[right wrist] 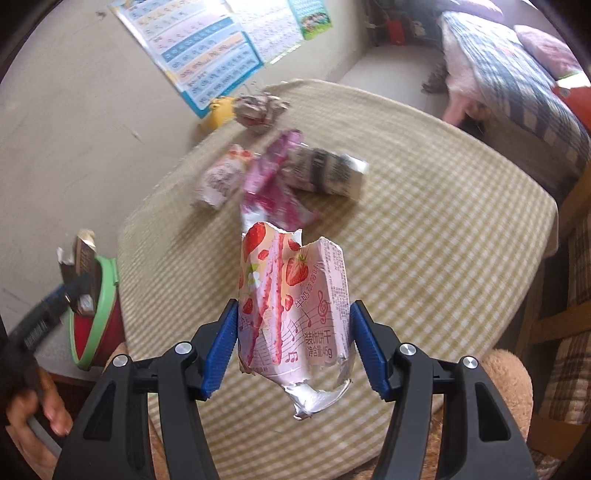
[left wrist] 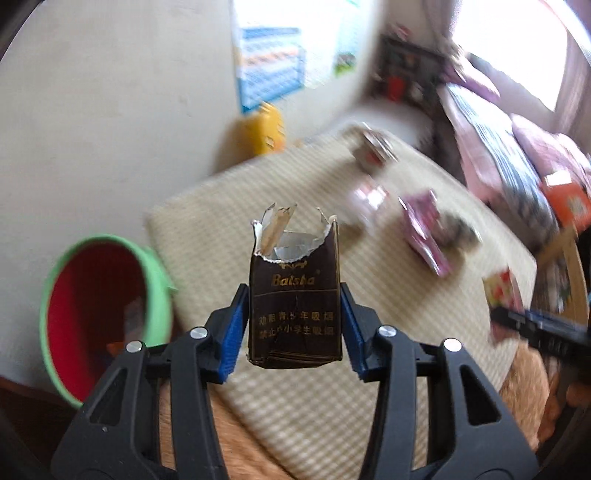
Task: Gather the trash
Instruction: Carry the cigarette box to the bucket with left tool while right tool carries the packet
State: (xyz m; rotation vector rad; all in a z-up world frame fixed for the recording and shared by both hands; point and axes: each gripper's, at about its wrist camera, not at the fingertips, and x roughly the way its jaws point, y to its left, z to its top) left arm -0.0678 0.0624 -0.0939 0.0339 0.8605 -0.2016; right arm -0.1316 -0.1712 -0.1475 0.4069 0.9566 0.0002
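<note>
The dark cigarette pack [left wrist: 294, 295] reads "Baisha"; the strawberry biscuit wrapper [right wrist: 295, 306] reads "45g".

We see a checked beige cushion [right wrist: 424, 221] spread broad across the middle of both views. Behind it a blue-bordered chart [right wrist: 207, 55] hangs on the pale wall [left wrist: 110, 110], with a small green-edged poster [right wrist: 310, 16] beside it. A yellow container [left wrist: 264, 129] stands at the foot of the wall, just beyond the cushion's far edge. To the right we make out plaid bedding [right wrist: 517, 85] and a pink pillow [right wrist: 546, 48]. A tan plush surface [right wrist: 491, 384] shows under the cushion's near edge.
</note>
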